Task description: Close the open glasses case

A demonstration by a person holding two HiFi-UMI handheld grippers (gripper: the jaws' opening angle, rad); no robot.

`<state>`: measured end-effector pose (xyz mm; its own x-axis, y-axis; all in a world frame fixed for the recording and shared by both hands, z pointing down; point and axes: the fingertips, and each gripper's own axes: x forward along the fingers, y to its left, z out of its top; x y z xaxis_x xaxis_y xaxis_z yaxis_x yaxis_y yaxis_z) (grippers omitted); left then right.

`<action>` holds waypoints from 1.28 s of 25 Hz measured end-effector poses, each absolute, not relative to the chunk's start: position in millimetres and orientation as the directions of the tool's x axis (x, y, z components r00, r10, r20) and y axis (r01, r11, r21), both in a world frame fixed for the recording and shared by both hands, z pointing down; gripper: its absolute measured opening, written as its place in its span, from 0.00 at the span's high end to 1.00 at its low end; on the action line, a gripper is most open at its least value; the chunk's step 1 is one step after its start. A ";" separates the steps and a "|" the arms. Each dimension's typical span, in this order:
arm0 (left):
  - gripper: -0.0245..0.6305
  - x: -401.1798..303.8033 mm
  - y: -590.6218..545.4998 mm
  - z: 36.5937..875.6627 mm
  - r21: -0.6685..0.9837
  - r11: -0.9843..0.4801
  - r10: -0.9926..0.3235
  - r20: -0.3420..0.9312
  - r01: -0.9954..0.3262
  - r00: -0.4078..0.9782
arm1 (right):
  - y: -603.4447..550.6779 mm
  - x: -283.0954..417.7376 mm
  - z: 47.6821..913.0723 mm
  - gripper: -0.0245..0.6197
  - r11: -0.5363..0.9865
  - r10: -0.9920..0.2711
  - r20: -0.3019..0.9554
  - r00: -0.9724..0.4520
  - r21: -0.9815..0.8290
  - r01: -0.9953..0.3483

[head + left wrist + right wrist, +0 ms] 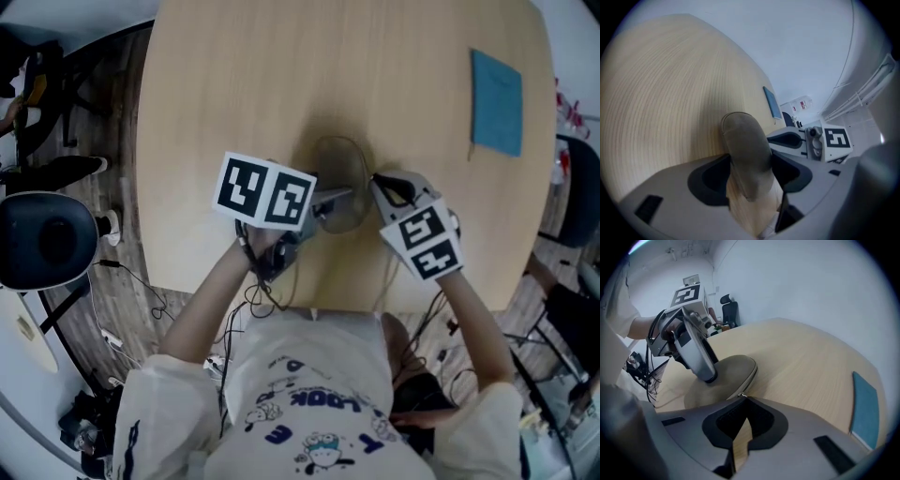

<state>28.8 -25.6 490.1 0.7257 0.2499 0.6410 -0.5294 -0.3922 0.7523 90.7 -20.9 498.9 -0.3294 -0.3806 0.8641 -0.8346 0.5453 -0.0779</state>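
Left gripper (pixel 749 161) is clamped across one end of the glasses case (pixel 743 136), with a dark pad bearing on each side of it. Right gripper (pixel 742 401) has its jaws pressed together at the tips. The zipper pull (pixel 739 394) sits right at those tips and is judged to be pinched, though the contact is too small to be confirmed.

Step in hand, as judged: the zip is to be run round the rim while the case is held down. The lid is already lowered onto the base, so the closing is taken to be well along. How much of the zip seam (pixel 751 376) is done up cannot be told, as its far run is hidden.

For a clean run:
- The pull should be drawn along the line of the seam, low over the table (pixel 281 75), not lifted away from it.
- A firm clamp is needed on the other end so the case is not dragged across the table.
- At the curved end the pull should be turned with the seam, or the slider may jam.

Case: taupe, matte, fabric-like skin, with an oval, shallow-domed lid and a thin dark zip line round the rim. It is laid flat on the table, close to the near edge and about midway along it, well apart from the blue sheet (pixel 495 101) at the table's far right.
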 end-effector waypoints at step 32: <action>0.52 61.6 -15.3 489.4 0.667 -0.613 0.436 0.733 -0.424 0.523 | -92.0 100.7 513.3 0.96 0.974 0.034 0.892 -0.451 -0.132 -0.186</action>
<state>61.6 -15.3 489.4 0.5227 0.4359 0.7326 -0.4238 -0.6128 0.6670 100.7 -92.0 513.3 -0.4509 0.0344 0.8919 -0.1862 0.9736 -0.1318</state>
